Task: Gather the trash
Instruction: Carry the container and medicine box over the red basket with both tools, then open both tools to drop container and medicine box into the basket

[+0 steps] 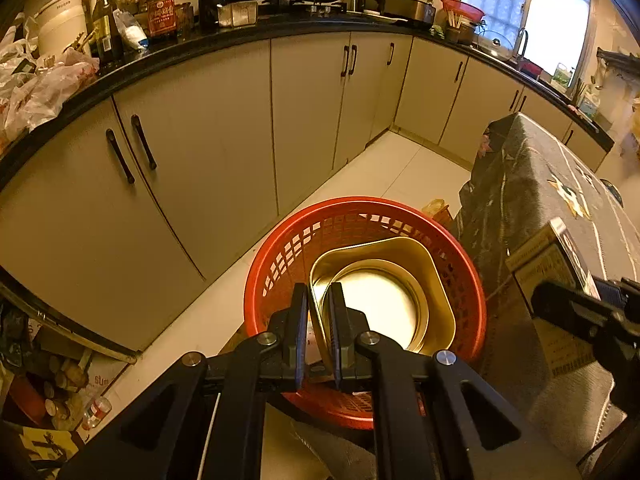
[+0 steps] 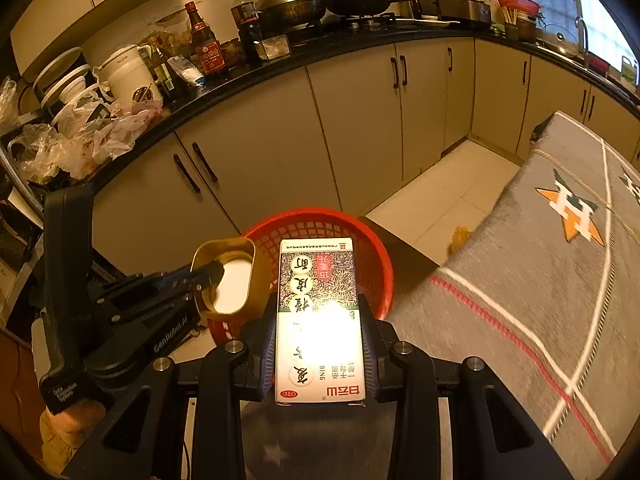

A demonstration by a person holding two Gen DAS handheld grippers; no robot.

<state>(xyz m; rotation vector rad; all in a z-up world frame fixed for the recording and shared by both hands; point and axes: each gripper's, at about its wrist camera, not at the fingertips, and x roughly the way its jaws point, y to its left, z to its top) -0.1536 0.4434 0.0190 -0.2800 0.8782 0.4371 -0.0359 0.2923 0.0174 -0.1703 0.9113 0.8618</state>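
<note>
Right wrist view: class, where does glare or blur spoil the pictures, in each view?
Right wrist view: glare whites out the middle of the white printed cardboard box, and the grey patterned tablecloth smears. Left wrist view: the window blows out, and the gold metal tin shines inside.

Your way down into the red basket [image 1: 276,264] is open from above. The cloth-covered table [image 2: 540,280] crowds its right side and the cabinet doors [image 1: 200,152] stand behind. Left, floor clutter [image 1: 60,392] seems to narrow the gap; the white floor [image 1: 400,168] beyond lies free
</note>
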